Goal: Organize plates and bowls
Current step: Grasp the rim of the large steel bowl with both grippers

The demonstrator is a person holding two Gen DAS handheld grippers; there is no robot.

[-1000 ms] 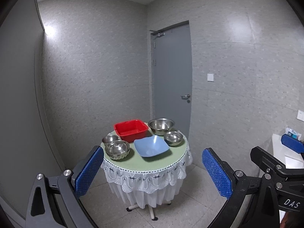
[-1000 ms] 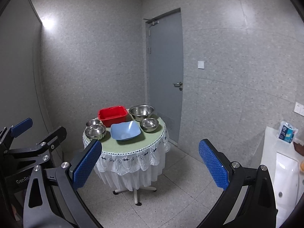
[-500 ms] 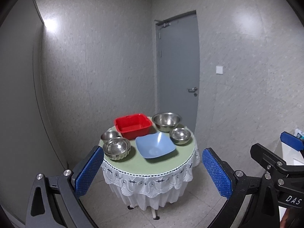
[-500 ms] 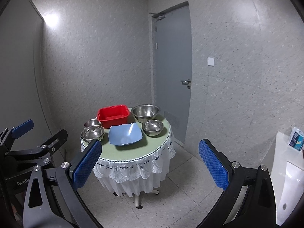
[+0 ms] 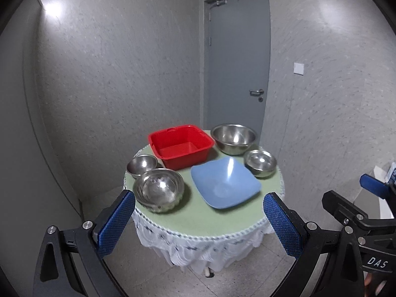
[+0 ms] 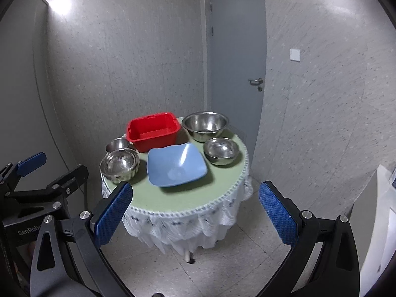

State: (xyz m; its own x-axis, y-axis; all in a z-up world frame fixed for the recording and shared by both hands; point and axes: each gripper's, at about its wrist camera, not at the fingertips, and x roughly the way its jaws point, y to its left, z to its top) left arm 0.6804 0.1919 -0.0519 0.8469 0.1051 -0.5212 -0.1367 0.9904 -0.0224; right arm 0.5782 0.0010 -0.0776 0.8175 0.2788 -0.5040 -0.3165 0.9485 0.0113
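Both grippers had closed in on the round tabletop (image 5: 230, 225) since a second ago; it sat larger and lower in both views, and nothing on it had shifted. Left gripper (image 5: 199, 220) had its jaws wide apart, empty, short of the near rim. Right gripper (image 6: 195, 211) likewise: jaws wide apart, empty, short of the rim.

Layout: red tub (image 5: 181, 145) at the back, big steel bowl (image 5: 234, 138) to its right, small steel bowl (image 5: 260, 162) in front of that. Blue plate (image 5: 224, 182) lay in the middle front. Left side: a bowl stack (image 5: 159, 189) near the rim, with another small bowl (image 5: 141, 164) behind it. Everything still loose, nothing sorted.

Risks, as judged:
- The stack sat close to the left edge; a jaw coming in low could nudge it off.
- Steel rims are slick and curved, so a shallow pinch would likely slip and the bowl would clatter.
- The blue plate lay flat with a low rim, hard to get a finger under; scraping might drag the cloth (image 6: 188, 225) and shift everything.
- The tabletop stood on one thin post (image 6: 188, 255); a hard downward push near the rim might tip it.
- The grippers were side by side, and reaching for neighbouring bowls could make them collide.
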